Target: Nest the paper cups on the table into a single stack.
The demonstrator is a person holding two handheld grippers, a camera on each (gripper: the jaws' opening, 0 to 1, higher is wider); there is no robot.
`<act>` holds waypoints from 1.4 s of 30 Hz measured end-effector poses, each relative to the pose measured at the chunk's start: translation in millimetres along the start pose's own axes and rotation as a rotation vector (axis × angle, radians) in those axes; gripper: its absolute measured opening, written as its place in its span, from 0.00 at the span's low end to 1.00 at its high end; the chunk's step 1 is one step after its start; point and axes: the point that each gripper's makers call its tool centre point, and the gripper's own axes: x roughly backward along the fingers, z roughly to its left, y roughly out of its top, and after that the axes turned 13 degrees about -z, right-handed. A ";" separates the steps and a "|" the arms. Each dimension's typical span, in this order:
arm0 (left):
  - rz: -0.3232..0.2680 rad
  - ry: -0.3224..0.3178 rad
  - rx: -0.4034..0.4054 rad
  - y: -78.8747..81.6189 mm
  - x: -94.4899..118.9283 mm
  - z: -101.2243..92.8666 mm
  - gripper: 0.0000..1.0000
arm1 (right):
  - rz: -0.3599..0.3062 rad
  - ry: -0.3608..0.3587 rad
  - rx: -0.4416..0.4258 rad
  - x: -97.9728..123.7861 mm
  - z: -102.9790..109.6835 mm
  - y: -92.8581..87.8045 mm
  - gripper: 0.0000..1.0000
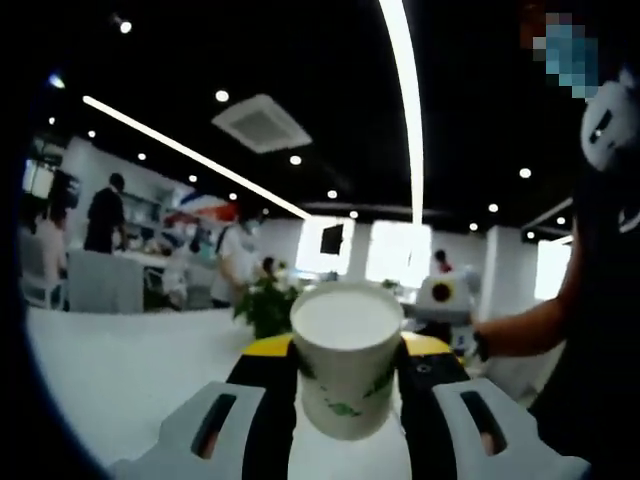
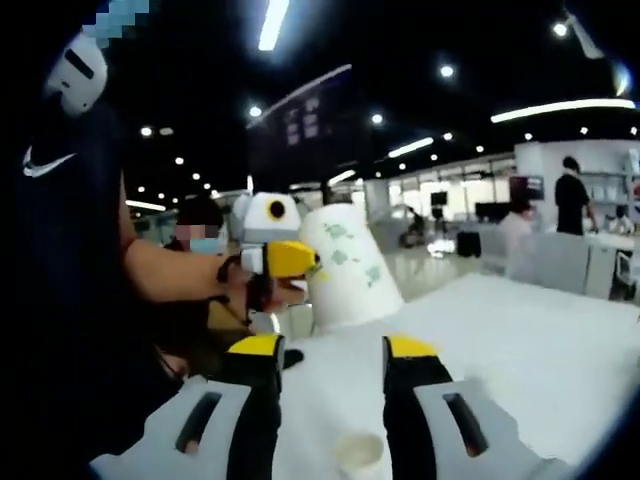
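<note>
Between left tongs (image 1: 345, 375), paper cup (image 1: 345, 365) clamped, right tongs (image 2: 330, 365) parted

Left gripper (image 1: 345, 375) jaws clamped shut; right gripper (image 2: 331, 360) jaws parted

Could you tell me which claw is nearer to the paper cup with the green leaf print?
Left. The left claw has the paper cup between its jaws, lifted. The right claw is open and stands apart from that cup, over the white table.
</note>
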 end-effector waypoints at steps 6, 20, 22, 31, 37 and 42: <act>0.007 -0.012 0.054 -7.6 11.5 -2.0 0.37 | -0.017 0.004 -0.040 2.1 0.0 3.6 0.26; 0.123 -0.134 0.060 -13.7 32.1 -22.8 0.37 | -0.058 0.105 -0.142 -6.9 22.9 19.2 0.12; 0.132 -0.134 0.057 -15.1 33.6 -21.8 0.37 | -0.057 0.117 -0.149 -8.5 25.1 18.5 0.11; 0.128 -0.150 0.040 -13.8 34.2 -25.2 0.37 | -0.091 0.146 -0.183 -10.1 28.0 29.7 0.04; 0.123 -0.149 0.041 -14.6 35.4 -23.6 0.37 | -0.091 0.160 -0.193 -11.7 29.8 31.6 0.02; 0.131 -0.129 0.042 -18.1 38.1 -19.8 0.36 | -0.090 0.183 -0.209 -12.5 35.1 33.2 0.00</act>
